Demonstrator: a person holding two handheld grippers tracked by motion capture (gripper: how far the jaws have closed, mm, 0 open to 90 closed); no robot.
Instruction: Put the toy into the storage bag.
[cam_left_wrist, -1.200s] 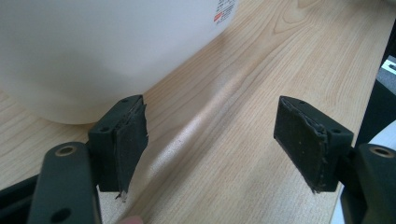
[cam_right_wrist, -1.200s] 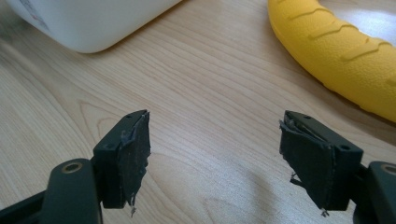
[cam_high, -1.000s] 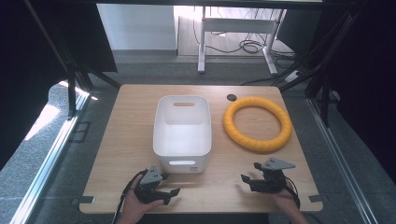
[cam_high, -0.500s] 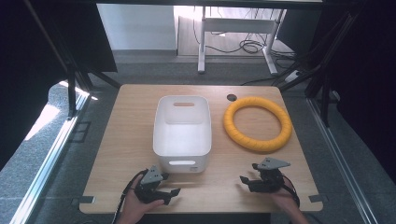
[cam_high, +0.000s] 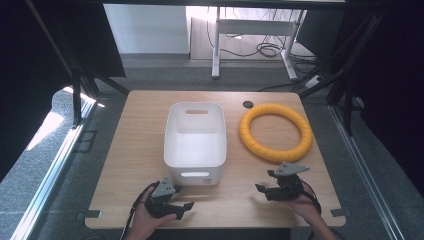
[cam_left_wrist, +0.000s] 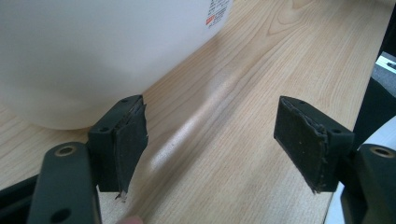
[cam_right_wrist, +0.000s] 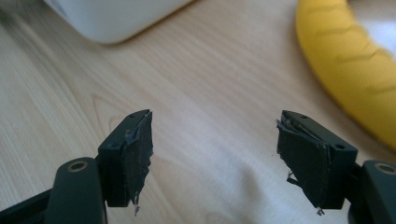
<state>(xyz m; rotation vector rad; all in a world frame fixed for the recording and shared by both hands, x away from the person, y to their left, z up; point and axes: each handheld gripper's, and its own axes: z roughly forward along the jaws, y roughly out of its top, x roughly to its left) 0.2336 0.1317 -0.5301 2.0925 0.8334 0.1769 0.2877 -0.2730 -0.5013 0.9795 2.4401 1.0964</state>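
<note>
2 grippers (cam_high: 187, 206) (cam_high: 261, 190) rest low, jaws apart.

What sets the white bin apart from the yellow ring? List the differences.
The white bin is a deep box with straight walls and handle slots; the yellow ring is a flat, ridged hoop lying on the table. The bin sits mid-table, the ring to its right. Both rest untouched, apart from each other.

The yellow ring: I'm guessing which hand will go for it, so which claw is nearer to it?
Right. The right claw sits just in front of the yellow ring, apart from it; the left claw lies across the table, below the white bin.
</note>
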